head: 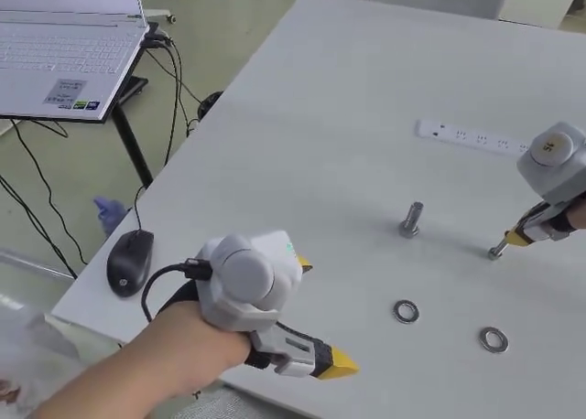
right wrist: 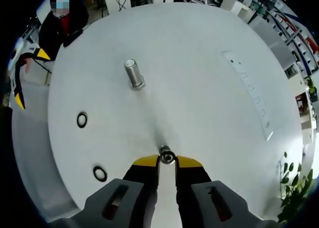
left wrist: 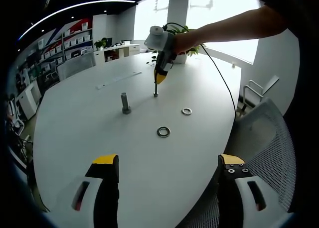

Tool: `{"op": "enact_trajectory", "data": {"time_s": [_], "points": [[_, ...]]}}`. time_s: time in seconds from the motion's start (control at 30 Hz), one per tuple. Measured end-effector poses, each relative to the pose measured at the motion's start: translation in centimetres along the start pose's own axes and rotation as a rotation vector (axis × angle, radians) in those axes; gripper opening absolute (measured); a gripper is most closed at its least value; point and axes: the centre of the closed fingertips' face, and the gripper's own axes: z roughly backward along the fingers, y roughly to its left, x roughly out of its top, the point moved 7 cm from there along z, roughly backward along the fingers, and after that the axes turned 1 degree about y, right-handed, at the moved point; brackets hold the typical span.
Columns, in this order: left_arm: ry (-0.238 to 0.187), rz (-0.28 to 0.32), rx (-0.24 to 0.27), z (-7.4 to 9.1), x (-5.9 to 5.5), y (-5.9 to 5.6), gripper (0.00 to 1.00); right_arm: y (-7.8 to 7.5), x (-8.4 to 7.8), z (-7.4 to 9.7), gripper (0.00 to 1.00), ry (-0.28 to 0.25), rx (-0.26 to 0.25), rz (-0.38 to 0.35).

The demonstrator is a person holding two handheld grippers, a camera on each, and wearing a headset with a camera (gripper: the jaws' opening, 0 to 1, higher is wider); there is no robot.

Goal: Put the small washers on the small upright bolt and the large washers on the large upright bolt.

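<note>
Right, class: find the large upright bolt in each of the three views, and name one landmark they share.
Head view: the large upright bolt stands right of centre on the table.
Left gripper view: the bolt is left of centre, upper middle.
Right gripper view: the bolt is upper left of centre.
Shared landmark: the white power strip on the table.

The large bolt (head: 411,220), the small bolt (head: 495,251) and the two loose washers (head: 406,311) are bright bare metal, slightly glossy, on a smooth matt white surface (head: 320,145).
</note>
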Motion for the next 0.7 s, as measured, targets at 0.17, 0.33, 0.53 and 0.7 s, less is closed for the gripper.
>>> {"op": "enact_trajectory", "data": {"time_s": [0.17,0.33,0.53,0.7], "points": [[0.000,0.003,0.001,0.0,-0.1,0.1,0.81,-0.2,0.1,-0.5,0.13,0.005,0.004,0.007],[0.001,0.004,0.002,-0.1,-0.1,0.1,0.81,0.0,0.0,-0.8,0.13,0.016,0.005,0.012],[-0.002,0.005,0.001,-0.1,-0.1,0.1,0.81,0.1,-0.1,-1.0,0.13,0.024,0.005,0.020],[0.003,0.002,0.000,-0.1,-0.2,0.1,0.81,0.1,-0.1,-1.4,0.13,0.025,0.005,0.018]]}}
